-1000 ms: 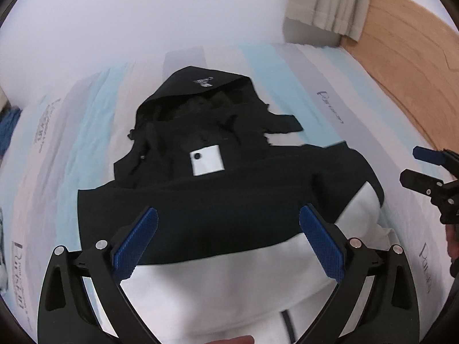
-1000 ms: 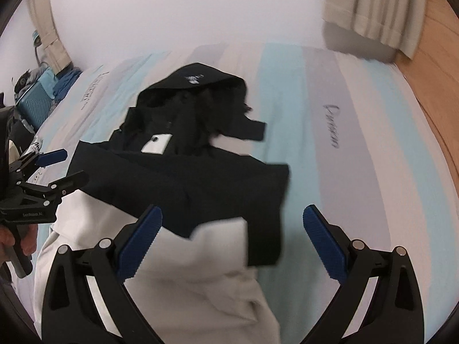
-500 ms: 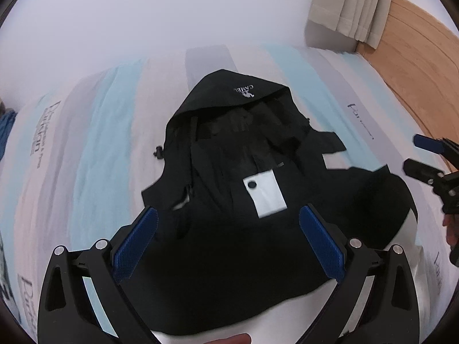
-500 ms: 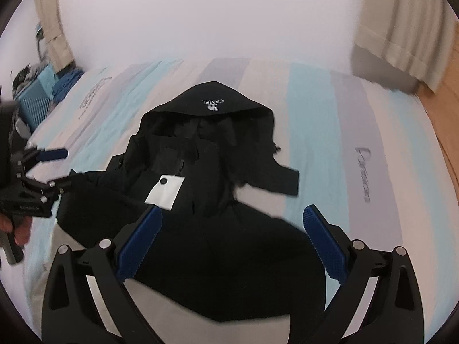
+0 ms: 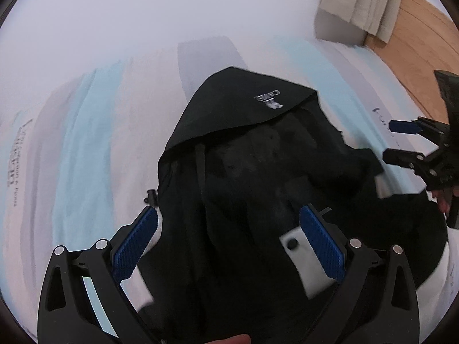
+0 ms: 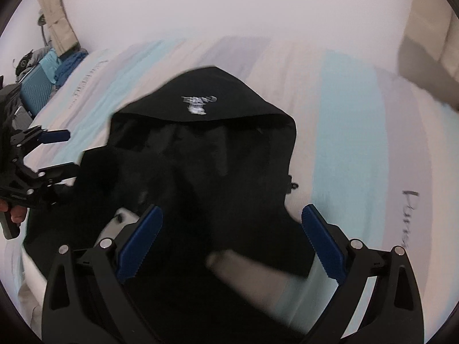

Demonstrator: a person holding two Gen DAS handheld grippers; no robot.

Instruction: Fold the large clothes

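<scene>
Both grippers wide open, holding nothing. Left gripper [image 5: 228, 242] and right gripper [image 6: 232, 239] hover over the black hooded jacket [image 5: 258, 186], hood ahead of the fingertips, striped bedsheet [image 5: 86, 143] underneath.

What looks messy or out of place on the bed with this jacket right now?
The black jacket lies rumpled and askew on the striped bedsheet, its hood uppermost and a white tab exposed. Nothing looks torn or spilled.

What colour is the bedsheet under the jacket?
Pale stripes of light blue, grey and white on the bedsheet, clearest in the left wrist view.
</scene>
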